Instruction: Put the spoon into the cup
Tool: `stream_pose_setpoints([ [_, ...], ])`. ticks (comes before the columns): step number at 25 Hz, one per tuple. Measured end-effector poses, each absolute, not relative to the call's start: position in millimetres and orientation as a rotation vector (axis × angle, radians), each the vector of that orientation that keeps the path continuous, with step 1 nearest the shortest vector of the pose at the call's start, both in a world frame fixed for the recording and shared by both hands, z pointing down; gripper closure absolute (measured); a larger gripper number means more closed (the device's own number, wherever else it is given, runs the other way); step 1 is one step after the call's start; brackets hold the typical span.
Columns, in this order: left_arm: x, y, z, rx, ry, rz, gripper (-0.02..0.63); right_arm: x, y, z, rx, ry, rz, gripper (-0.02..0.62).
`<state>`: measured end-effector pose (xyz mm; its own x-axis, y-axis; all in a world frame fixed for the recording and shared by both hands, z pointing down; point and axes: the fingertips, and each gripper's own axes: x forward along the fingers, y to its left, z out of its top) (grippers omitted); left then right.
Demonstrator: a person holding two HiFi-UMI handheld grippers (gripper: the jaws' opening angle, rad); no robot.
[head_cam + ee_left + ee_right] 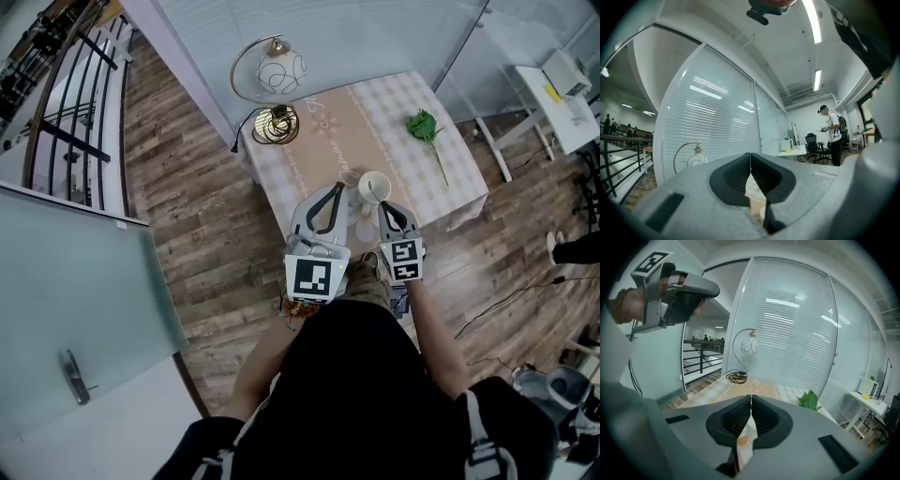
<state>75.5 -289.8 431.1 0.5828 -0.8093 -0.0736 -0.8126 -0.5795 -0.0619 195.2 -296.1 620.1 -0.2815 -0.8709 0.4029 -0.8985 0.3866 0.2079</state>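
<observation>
A white cup stands near the front edge of the checked table. A thin pale piece juts out at its left rim and a faint line crosses its mouth; I cannot tell if this is the spoon. My left gripper hangs just left of the cup, jaws shut with nothing between them. A sliver of the cup's rim shows below those jaws. My right gripper sits just in front of the cup, also shut and empty.
At the table's far left corner stand a round wire lamp and a coiled cable. A green sprig lies at the right. A glass wall runs behind the table. A person stands far off.
</observation>
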Motion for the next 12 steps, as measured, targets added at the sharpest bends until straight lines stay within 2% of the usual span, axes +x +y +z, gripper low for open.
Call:
stream_pose_setpoints([
  [12, 80.3, -293.2, 435.2, -2.71, 1.358, 0.036, 0.589, 197.6, -300.0, 618.3, 1.547, -2.204, 0.105, 0.586],
])
